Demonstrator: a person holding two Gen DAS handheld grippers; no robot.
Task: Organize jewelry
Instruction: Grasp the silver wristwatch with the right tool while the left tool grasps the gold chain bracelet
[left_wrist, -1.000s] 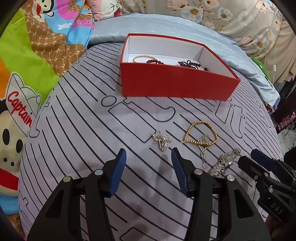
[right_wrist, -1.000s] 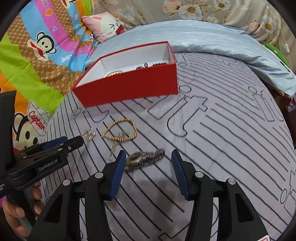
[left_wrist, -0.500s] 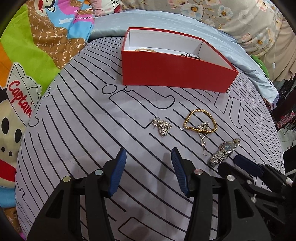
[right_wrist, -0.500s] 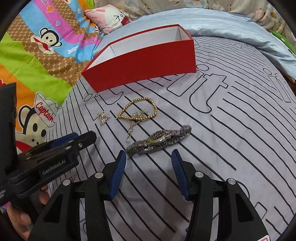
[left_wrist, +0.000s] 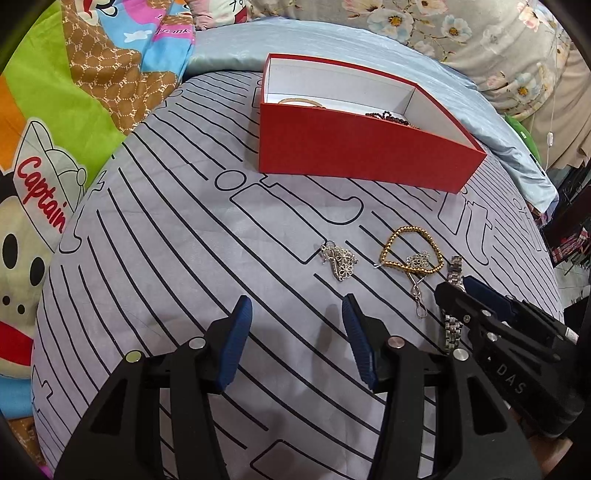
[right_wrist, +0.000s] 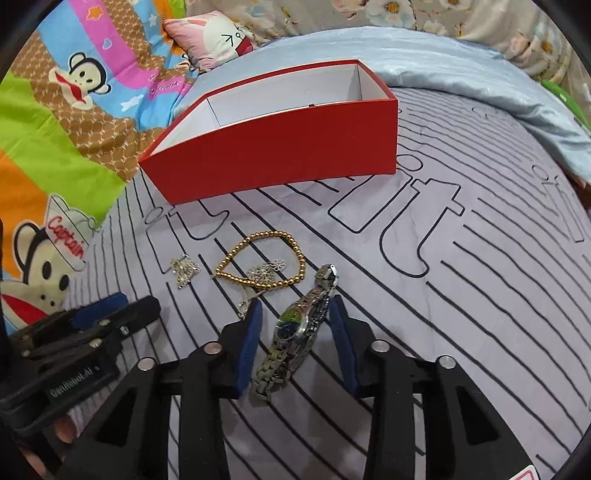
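Straddling the silver watch (right_wrist: 301, 325) with your right gripper (right_wrist: 295, 325), you are at the pick-up step: the jaws stand wide apart, one blue pad on each side of the watch case, and neither pad appears to touch it yet. The watch lies flat on the striped bedspread (right_wrist: 461, 295), on your side of the red box (right_wrist: 280, 147) and well apart from it, with its band running lengthwise between the jaws.

Just beyond the watch, towards the box, lies the gold bead bracelet (right_wrist: 262, 264) with a small silver flower piece (right_wrist: 264, 271) resting across it; a second silver cluster (left_wrist: 339, 258) sits alone to the left of the bracelet. The box already shows a bangle and dark beads in the left wrist view.

Your left gripper (left_wrist: 295, 332) hangs fully open and empty, nearer you than the silver cluster.

Next, I judge, you close the right jaws squarely on the watch case, since the linked band would likely slip or dangle, then lift clear and carry it over the box's near wall.
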